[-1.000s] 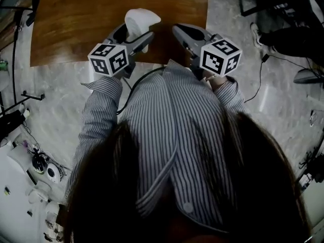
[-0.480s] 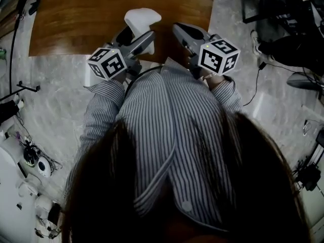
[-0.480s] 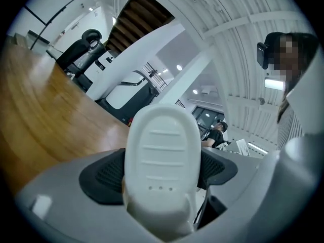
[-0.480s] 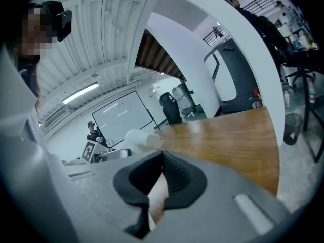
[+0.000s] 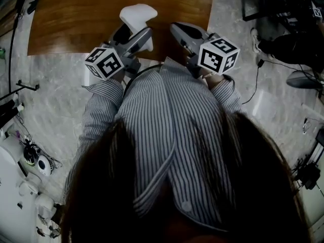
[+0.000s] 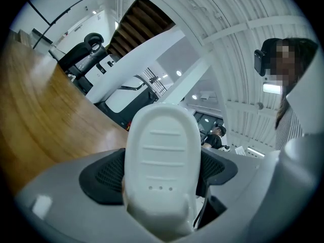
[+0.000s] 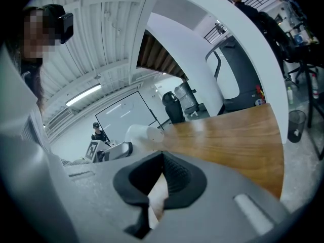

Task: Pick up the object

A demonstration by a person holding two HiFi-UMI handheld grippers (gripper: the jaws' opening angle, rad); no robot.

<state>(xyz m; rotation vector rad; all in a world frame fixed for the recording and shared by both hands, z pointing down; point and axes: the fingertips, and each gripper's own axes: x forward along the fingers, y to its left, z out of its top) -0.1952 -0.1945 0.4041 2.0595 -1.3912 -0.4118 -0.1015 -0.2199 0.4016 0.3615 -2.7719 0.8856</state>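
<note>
A: What lies nearest the head view?

B: The wearer's striped shirt (image 5: 172,130) fills the lower middle of the frame, with one sleeve running up to each gripper. Just above it are two marker cubes, one at centre left (image 5: 105,63) and one at centre right (image 5: 218,55).

A: And the grippers?

B: Two. The left gripper (image 5: 132,38) is clamped on the one white object (image 6: 162,161). Its dark pads press on both sides of the object, whose ribbed rounded end rises past the jaws. The right gripper (image 7: 162,158) has its jaws together at the tips, and nothing is held between them.

A: Where does the object sit in the head view?

B: Upper centre, over the near part of the table (image 5: 76,19) and just left of the right gripper's tip. Whether it touches the wood cannot be told.

A: How many tables are there?

B: One, of brown wood, and bare wherever it shows. Its near edge runs across the upper left, just behind the cubes. Its right edge drops down the upper middle, close beside the right gripper.

A: What is around the table?

B: A grey marbled floor (image 5: 50,100) lies on both sides. Cables (image 5: 15,87) and small gear crowd the left edge of the frame, and dark gear (image 5: 288,39) sits at the upper right.
</note>
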